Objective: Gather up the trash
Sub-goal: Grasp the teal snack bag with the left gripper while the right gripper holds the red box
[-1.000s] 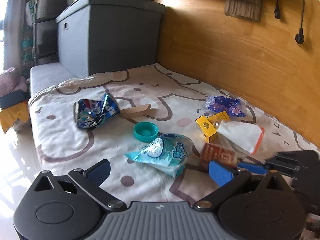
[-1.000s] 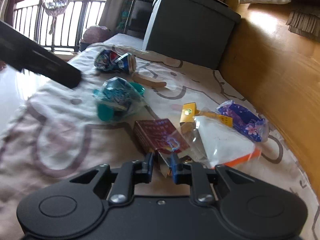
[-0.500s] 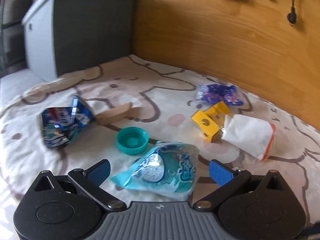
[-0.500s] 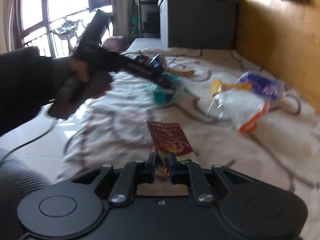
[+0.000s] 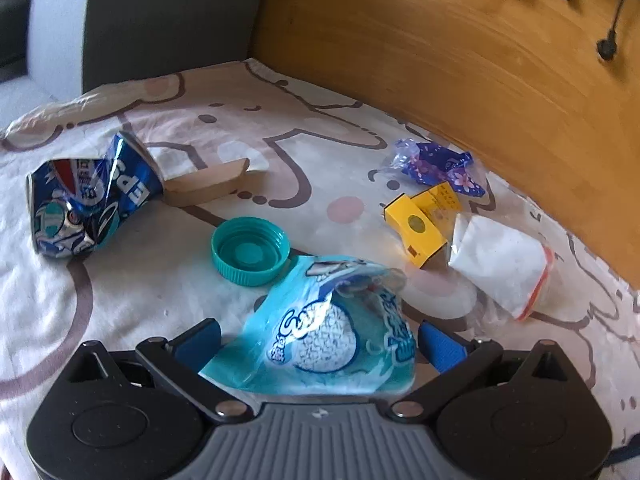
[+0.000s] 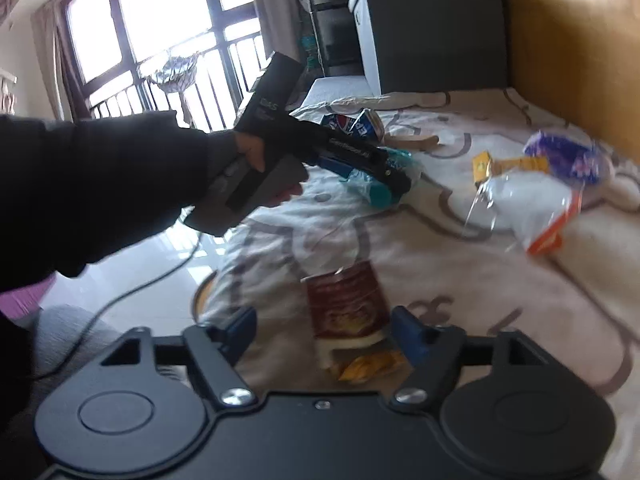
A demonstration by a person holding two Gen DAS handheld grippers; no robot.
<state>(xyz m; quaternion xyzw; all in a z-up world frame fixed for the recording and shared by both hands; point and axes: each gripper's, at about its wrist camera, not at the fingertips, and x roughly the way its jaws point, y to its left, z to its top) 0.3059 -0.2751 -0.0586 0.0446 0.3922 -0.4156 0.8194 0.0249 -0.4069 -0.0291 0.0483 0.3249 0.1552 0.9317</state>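
Observation:
On the patterned bedsheet [image 5: 168,304] lies a teal snack wrapper [image 5: 340,300], right between the blue pads of my left gripper [image 5: 320,343], which is open and straddles it without pressing. My right gripper [image 6: 324,326] is near the bed's edge with its jaws opening. A red snack packet [image 6: 346,304] sits blurred between them, and neither pad touches it. In the right wrist view a person's hand [image 6: 256,168] in a dark sleeve holds the left gripper over the wrapper.
A crushed blue can [image 5: 92,196], cardboard scrap [image 5: 208,184], teal cap [image 5: 250,250], yellow box [image 5: 416,228], white bag [image 5: 500,268] and purple wrapper [image 5: 436,164] lie on the sheet. A wooden wall [image 5: 440,40] runs along the far side and a grey box [image 5: 140,20] stands behind. The floor [image 6: 132,276] drops off at the left.
My left gripper came forward and down until the teal wrapper lay between its fingers. My right gripper carried the red packet toward the bed's edge, then spread its jaws off it.

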